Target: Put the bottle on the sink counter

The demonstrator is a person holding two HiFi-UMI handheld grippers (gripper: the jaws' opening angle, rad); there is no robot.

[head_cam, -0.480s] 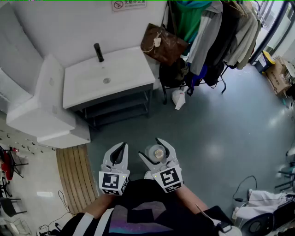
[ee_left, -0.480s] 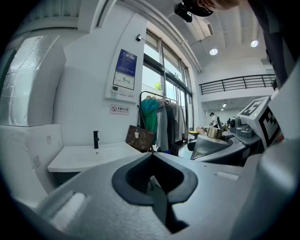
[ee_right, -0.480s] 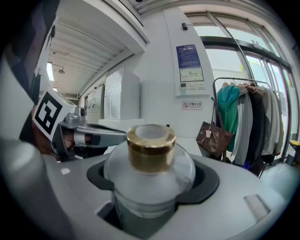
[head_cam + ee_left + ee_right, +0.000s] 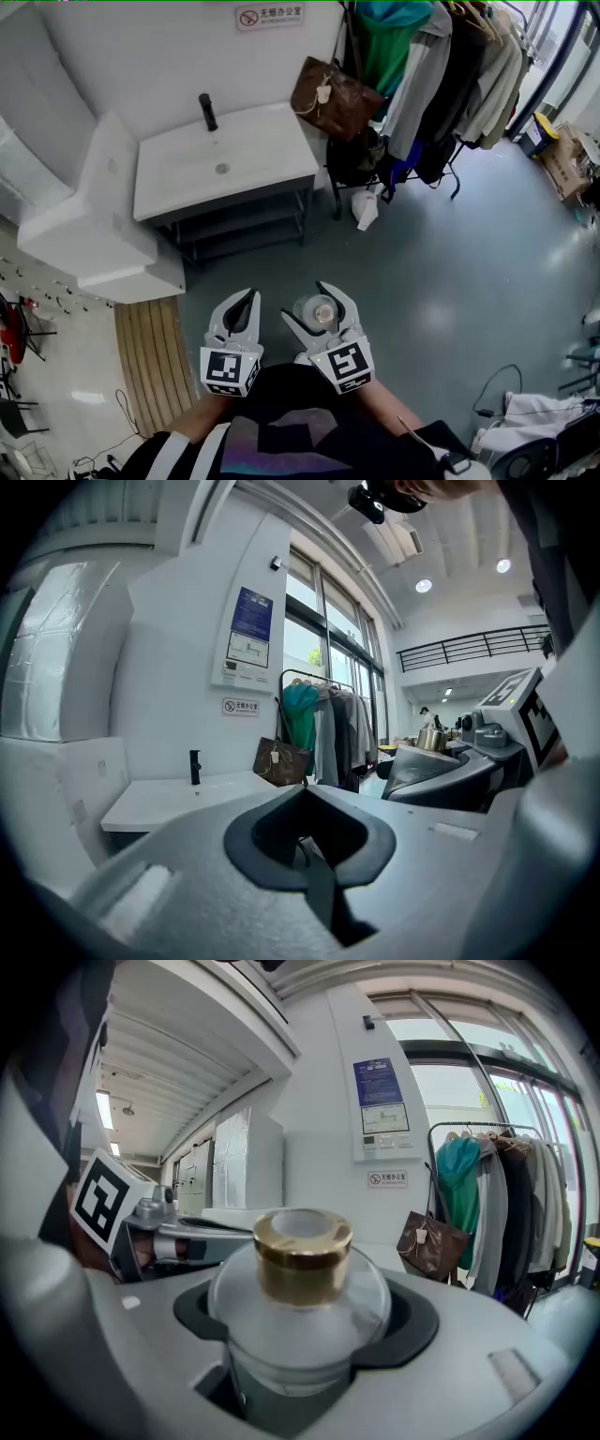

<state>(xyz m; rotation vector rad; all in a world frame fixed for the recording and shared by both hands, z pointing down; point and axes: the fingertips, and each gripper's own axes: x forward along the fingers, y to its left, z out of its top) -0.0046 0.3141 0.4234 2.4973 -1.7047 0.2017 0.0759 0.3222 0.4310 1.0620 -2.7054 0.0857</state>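
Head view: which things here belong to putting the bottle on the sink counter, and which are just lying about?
Job: bottle, clamped in right gripper; sink counter.

Lying about: brown handbag; coats on rack; white bag on floor; left gripper, shut and empty.

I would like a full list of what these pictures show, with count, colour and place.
bottle: one, clear with gold cap, gripped in front of the person
sink counter: one, white, against the wall ahead
faucet: one, black, at the counter's back edge
handbag: one, brown, beside the counter's right end
clothes: several, green and grey, on the rack
left gripper: one, white, shut, empty
right gripper: one, white, shut on the bottle
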